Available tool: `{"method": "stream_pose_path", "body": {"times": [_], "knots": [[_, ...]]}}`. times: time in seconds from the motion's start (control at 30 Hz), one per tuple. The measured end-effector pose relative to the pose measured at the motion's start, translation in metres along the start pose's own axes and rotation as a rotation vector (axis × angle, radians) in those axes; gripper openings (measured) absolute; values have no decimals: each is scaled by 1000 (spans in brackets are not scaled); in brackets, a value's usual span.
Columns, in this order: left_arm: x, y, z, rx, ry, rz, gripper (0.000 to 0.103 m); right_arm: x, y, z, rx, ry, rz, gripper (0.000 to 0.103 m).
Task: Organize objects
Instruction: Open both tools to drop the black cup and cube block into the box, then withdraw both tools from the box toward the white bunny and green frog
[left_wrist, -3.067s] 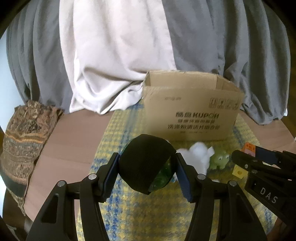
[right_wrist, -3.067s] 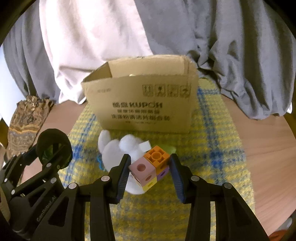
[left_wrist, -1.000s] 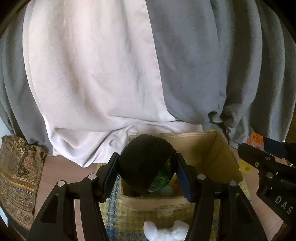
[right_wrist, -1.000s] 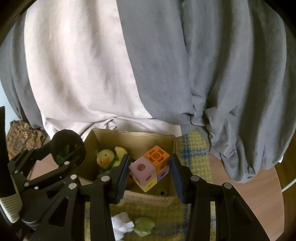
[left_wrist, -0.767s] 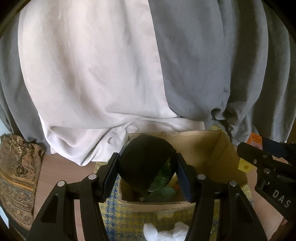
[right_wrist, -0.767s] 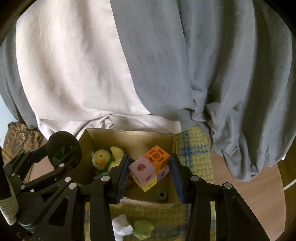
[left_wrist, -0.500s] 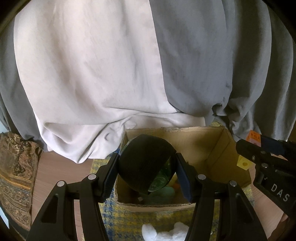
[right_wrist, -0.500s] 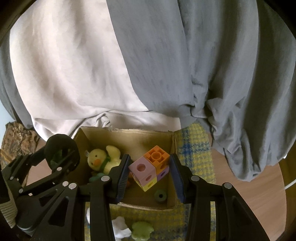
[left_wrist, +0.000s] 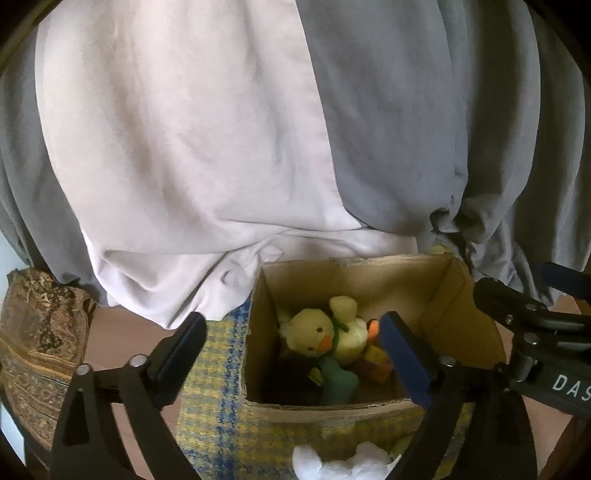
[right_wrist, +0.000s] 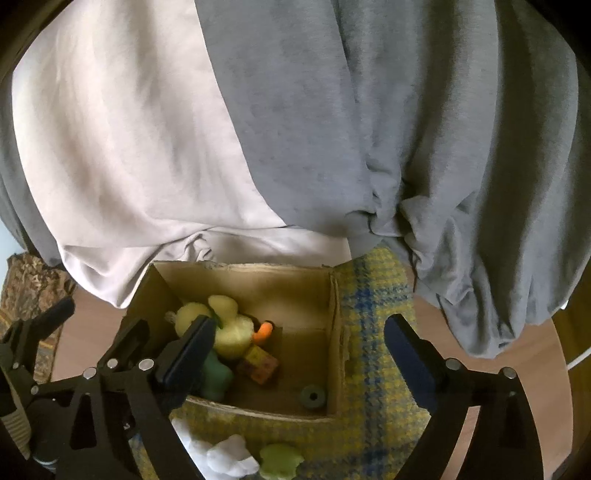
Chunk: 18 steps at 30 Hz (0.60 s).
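An open cardboard box (left_wrist: 436, 295) stands on a yellow and blue checked cloth (left_wrist: 221, 424). It holds a yellow plush duck (left_wrist: 325, 332), a green toy (left_wrist: 338, 380), the block cluster (right_wrist: 260, 365), a dark ring (right_wrist: 313, 397) and a dark shape (left_wrist: 291, 384) at its near left. My left gripper (left_wrist: 293, 360) is open and empty above the box. My right gripper (right_wrist: 299, 360) is open and empty above the box (right_wrist: 240, 273). A white plush (left_wrist: 343, 461) and a green frog toy (right_wrist: 280, 459) lie on the cloth in front of the box.
Grey and white curtains (left_wrist: 258, 129) hang close behind the box. A patterned fabric (left_wrist: 37, 339) lies at the left on the wooden table (left_wrist: 118, 332). The right gripper's body (left_wrist: 543, 343) shows at the right of the left wrist view.
Both grippers have opened. The dark ball has left the left gripper and the coloured block cluster has left the right gripper; the blocks now lie in the box.
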<state>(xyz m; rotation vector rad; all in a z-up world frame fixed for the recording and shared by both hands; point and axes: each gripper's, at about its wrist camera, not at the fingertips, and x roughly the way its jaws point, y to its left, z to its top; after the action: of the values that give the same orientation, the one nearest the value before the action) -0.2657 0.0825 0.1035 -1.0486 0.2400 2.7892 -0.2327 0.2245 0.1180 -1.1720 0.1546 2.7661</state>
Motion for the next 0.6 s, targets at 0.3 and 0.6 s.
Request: {"method": "stream_pose_path", "body": {"times": [0.3, 0.6], "knots": [[-8, 4, -12, -22, -7, 23, 100, -10, -6, -10, 21, -7, 1, 96], [-21, 2, -32, -20, -25, 39, 102, -23, -12, -31, 34, -21, 0, 99]]}}
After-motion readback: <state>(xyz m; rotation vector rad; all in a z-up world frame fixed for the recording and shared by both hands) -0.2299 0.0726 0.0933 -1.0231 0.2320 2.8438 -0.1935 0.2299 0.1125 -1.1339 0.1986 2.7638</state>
